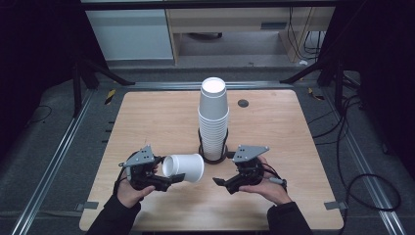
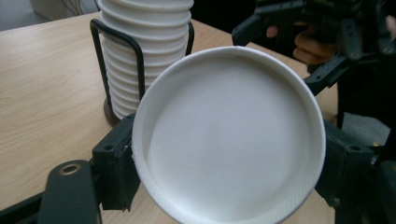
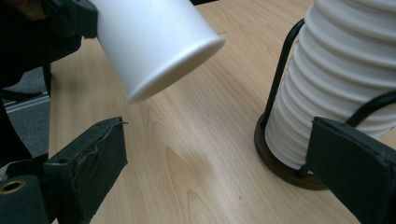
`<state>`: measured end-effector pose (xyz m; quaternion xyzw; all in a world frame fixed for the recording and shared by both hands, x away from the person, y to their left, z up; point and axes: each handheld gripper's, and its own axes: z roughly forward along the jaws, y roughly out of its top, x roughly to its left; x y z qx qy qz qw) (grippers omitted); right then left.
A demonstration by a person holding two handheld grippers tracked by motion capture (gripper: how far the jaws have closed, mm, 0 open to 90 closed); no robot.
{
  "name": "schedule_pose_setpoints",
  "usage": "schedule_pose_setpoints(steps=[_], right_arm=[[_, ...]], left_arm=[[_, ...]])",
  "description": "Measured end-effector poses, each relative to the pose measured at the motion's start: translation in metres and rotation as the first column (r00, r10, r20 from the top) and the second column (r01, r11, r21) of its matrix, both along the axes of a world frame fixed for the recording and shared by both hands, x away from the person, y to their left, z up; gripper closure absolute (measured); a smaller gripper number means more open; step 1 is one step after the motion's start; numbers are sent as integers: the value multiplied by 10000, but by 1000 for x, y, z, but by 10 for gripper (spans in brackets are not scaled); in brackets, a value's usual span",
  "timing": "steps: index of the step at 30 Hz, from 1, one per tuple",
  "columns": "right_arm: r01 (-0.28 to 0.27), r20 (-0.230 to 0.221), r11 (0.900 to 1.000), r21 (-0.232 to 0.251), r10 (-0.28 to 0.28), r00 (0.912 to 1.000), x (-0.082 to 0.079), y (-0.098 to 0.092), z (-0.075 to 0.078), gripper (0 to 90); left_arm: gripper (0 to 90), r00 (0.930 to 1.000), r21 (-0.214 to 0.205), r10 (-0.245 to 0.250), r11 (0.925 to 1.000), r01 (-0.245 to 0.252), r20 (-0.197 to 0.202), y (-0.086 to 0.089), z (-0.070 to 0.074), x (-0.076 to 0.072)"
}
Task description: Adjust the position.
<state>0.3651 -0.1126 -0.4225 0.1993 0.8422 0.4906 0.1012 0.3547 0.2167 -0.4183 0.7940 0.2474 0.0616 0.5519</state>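
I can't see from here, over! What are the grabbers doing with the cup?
Left gripper clamped on white cup, held sideways. Right gripper open, empty. Cup stack in black rack beside them, nothing blocking.

The stack of cups is set in a wire holder on the table. Left of the holder a single cup is held sideways, apparently above the table.

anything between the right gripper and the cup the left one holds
Nothing: bare table between right gripper and cup, in the right gripper view.
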Motion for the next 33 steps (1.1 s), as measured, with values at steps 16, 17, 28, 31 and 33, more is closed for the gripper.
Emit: schedule_pose_setpoints(steps=[16,17,28,31,33], right_arm=[[-921,-536,9934,690,959,9939,0,14,-10,42],[-950,-557,9928,733,992,9935,0,15,-10,44],[-1467,-955,9823,1160,1581,9828,5,25,-13,41],[-1692,-1026,9771,1288,1828,9778,4,28,-14,38],[-1837,-1087,9745,1288,1980,9742,4,31,-15,35]], left_arm=[[217,9987,-1033,-360,9939,396,369,-4,-1,-4],[217,9986,-1085,-392,9932,429,358,-4,-1,-4],[217,9943,-1352,-1016,9853,1049,317,-11,1,-9],[218,9921,-1293,-1215,9838,1244,306,-14,1,-11],[218,9912,-1274,-1290,9830,1319,305,-15,1,-11]])
